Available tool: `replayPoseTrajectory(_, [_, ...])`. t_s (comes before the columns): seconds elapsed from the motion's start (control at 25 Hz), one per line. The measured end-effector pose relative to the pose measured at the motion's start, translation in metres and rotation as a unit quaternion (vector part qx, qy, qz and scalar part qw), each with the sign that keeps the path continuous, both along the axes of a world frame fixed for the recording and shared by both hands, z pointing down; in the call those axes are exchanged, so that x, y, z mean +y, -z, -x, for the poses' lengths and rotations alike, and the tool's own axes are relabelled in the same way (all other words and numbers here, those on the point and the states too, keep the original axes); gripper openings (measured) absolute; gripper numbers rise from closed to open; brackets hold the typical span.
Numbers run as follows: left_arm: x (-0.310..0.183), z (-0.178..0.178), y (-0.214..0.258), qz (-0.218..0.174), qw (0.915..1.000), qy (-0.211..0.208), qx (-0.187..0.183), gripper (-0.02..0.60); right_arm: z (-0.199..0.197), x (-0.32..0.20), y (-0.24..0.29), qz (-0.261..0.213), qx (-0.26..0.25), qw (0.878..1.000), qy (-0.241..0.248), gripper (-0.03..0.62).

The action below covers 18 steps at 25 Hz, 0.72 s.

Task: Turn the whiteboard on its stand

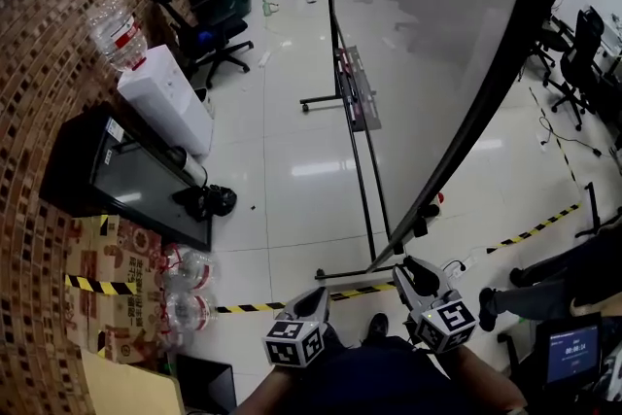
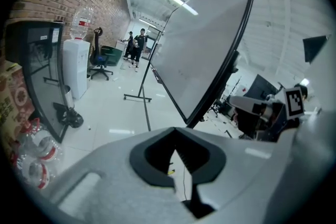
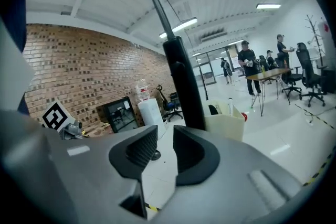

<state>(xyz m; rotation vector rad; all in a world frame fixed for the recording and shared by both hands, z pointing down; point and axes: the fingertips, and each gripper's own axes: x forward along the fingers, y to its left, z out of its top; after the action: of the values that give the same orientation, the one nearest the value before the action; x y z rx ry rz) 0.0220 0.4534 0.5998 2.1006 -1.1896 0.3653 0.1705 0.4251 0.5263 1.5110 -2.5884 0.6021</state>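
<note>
- The whiteboard [image 1: 437, 44] filled the head view from 12 to 3 o'clock, tilted steeply on its pivot, with its grey face blank.
- Its black stand [image 1: 321, 98] stood on the pale floor at 12 o'clock.
- A dark screen [image 1: 136, 185] leaned on the brick wall at 9 o'clock.
- A white water dispenser [image 1: 165, 102] sat at 10 o'clock, and the print on the red label of its bottle [image 1: 117, 32] was too small to read.
- Red-printed cartons [image 1: 112, 258] lay at 8 o'clock, their lettering also illegible.
- The right gripper [image 1: 420, 275], at 5 o'clock, was narrowly parted and held nothing, with the board's black frame [image 3: 178, 76] just past its tip.
- The left gripper [image 1: 316, 298], at 6 o'clock, had its tips together and was empty.
</note>
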Motion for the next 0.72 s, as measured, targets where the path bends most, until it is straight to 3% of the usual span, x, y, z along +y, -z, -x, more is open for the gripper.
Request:
replayPoseTrajectory(0.32, [0.002,0.013,0.011,-0.013,0.9997,0.018,-0.011,0.006,0.042,0.006,0.065,-0.117,-0.01,0.991,0.067,0.098])
replayPoseTrajectory(0.72, [0.009,0.031,0.008,-0.019,0.9988,0.044,-0.014,0.006,0.063,0.013,0.077,-0.147,-0.005,0.984,0.1,0.098])
